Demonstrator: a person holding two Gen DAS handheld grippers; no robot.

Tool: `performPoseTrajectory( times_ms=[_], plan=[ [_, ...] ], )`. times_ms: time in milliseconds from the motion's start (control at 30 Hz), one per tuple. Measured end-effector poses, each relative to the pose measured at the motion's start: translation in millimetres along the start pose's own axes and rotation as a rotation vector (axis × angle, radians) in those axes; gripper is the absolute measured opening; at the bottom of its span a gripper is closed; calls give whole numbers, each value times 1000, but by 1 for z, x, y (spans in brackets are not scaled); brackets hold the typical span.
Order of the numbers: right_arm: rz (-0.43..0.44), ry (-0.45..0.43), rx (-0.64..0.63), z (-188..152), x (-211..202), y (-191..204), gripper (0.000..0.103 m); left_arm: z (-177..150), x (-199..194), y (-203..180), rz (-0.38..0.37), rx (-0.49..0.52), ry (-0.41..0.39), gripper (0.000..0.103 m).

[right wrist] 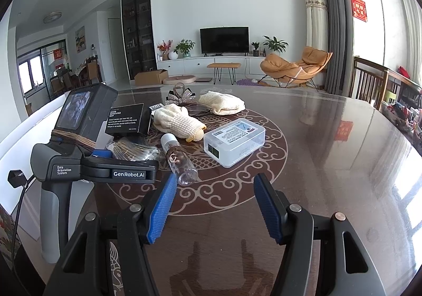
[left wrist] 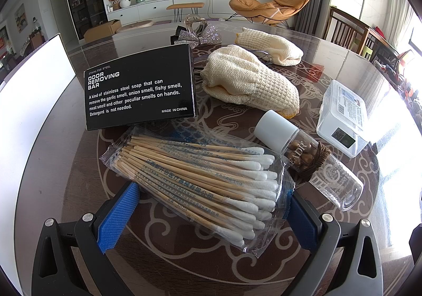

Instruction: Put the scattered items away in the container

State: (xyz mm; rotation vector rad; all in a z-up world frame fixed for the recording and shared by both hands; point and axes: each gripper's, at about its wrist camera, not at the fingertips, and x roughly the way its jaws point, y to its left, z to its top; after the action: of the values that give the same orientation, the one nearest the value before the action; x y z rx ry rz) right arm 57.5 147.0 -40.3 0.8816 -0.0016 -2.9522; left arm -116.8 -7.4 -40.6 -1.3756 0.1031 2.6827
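Observation:
A clear bag of cotton swabs [left wrist: 200, 180] lies on the table between the blue pads of my left gripper [left wrist: 211, 206], which is open around it without squeezing. Behind it lie a black odor-removing-bar box [left wrist: 139, 90], two cream knitted gloves [left wrist: 250, 82], a clear bottle with a white cap [left wrist: 306, 156] and a clear plastic box [left wrist: 343, 116]. A white container wall [left wrist: 34, 101] stands at the left. My right gripper [right wrist: 215, 209] is open and empty above bare table. In the right wrist view the left gripper body [right wrist: 92, 164] covers part of the swabs [right wrist: 134, 151].
A glittery silver bow [left wrist: 200, 36] and a clear clip lie at the far side of the table. Wooden chairs [right wrist: 369, 79] stand along the right edge. The table's right half [right wrist: 329, 151] is bare glossy wood.

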Motion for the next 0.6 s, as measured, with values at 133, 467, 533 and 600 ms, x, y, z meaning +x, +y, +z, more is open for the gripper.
performPoseTrajectory(
  times_ms=[133, 467, 533, 600],
  plan=[
    [2, 1, 2, 0, 0, 0, 62, 0, 0, 0, 0, 0, 0, 103],
    [6, 1, 12, 0, -2, 0, 62, 0, 0, 0, 0, 0, 0, 103],
    [5, -2, 13, 0, -3, 0, 62, 0, 0, 0, 0, 0, 0, 103],
    [6, 3, 13, 0, -3, 0, 62, 0, 0, 0, 0, 0, 0, 103]
  ],
)
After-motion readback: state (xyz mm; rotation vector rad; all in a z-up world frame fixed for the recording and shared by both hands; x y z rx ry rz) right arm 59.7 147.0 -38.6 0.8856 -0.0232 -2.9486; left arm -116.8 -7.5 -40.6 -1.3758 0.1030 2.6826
